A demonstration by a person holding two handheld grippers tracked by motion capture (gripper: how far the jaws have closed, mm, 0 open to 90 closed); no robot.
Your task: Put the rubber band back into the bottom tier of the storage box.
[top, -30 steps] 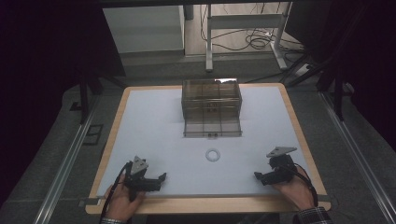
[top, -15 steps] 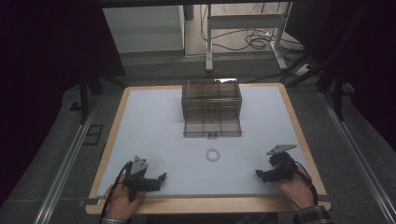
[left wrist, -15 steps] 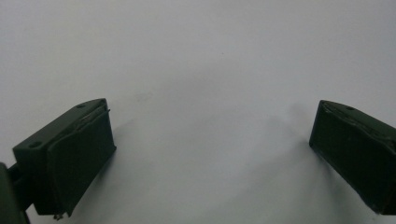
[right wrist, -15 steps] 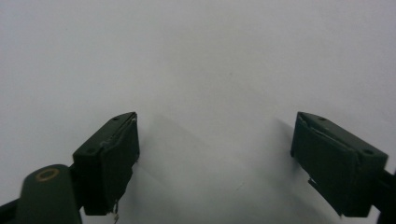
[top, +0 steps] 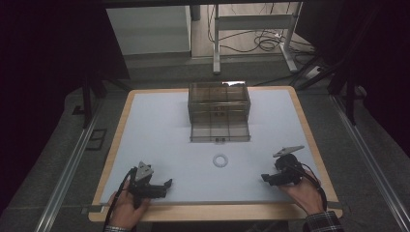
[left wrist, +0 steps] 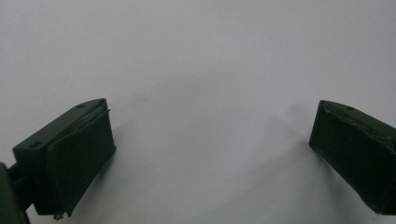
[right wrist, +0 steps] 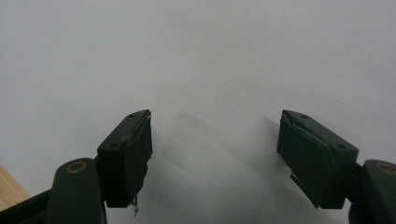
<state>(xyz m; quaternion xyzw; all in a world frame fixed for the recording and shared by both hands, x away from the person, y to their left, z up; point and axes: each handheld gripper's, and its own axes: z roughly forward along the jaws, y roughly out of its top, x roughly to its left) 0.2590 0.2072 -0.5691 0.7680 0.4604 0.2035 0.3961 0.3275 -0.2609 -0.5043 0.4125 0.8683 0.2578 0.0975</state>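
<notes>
A small white ring (top: 220, 160) lies flat on the white tabletop (top: 159, 135), a little in front of a dark see-through drawer box (top: 218, 102). The box's bottom drawer (top: 220, 132) is pulled out toward me. My left gripper (top: 167, 185) rests low near the front left edge, jaws open with bare table between them (left wrist: 210, 140). To the right of the ring, my right gripper (top: 265, 179) is held just above the table, open too, with nothing between its jaws (right wrist: 215, 144).
The table has a wooden rim (top: 212, 212). Behind it, on the floor, stand a metal frame (top: 251, 34) and loose cables (top: 268, 41). Rails (top: 67, 169) run along both sides of the table.
My right gripper has shifted slightly to the right and toward the front edge. The left gripper, the ring and the drawer box stay where they were.
</notes>
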